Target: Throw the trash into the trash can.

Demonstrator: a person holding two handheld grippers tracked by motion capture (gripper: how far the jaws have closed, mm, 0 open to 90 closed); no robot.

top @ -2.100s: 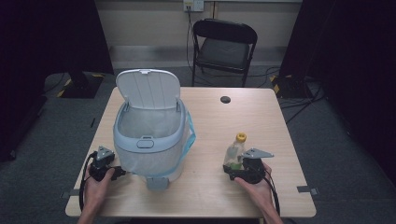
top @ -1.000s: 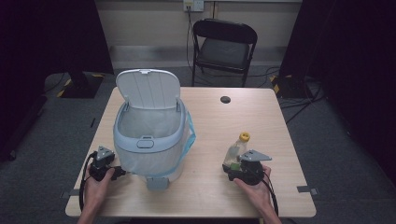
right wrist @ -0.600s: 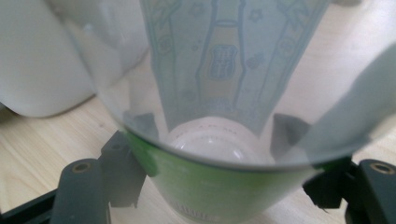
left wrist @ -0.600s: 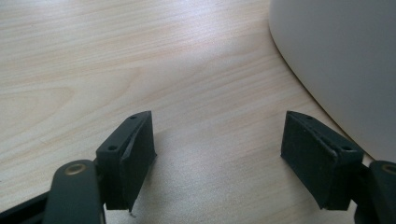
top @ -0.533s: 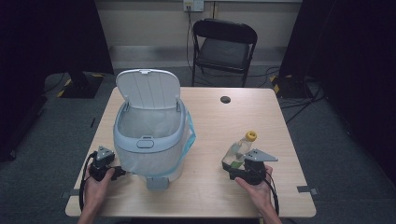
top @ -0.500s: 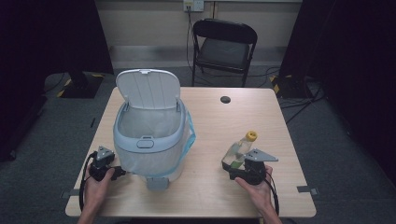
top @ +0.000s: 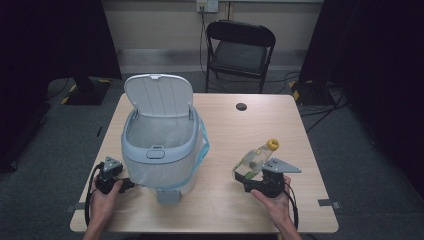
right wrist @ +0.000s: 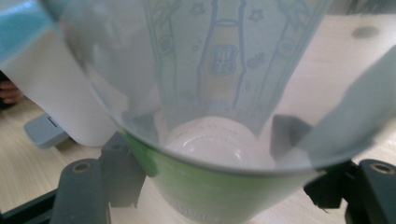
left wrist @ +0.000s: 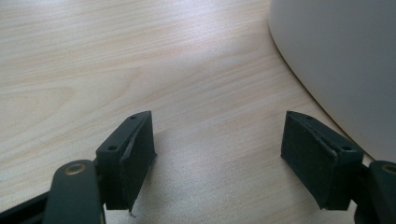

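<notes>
A clear plastic bottle [top: 256, 159] with a yellow cap and a green band lies tilted in my right gripper [top: 248, 176], which is shut on its lower end at the right front of the table. In the right gripper view the bottle [right wrist: 219, 93] sits between both jaws, its base toward the camera. A pale blue-grey bin [top: 160, 145] with its lid raised and a liner inside stands at the left middle. My left gripper [top: 122, 184] rests low by the bin's front left, open; its view has bare wood between the jaws and the bin wall [left wrist: 345, 60] at right.
The bin's foot pedal [top: 169, 196] juts toward the table's front edge. A small dark disc [top: 242, 106] lies at the far side of the wooden table [top: 235, 130]. A black folding chair [top: 241, 47] stands beyond the table.
The right gripper has lifted the bottle a little and tilted its capped end up and to the right. The left gripper and the bin have stayed put.
</notes>
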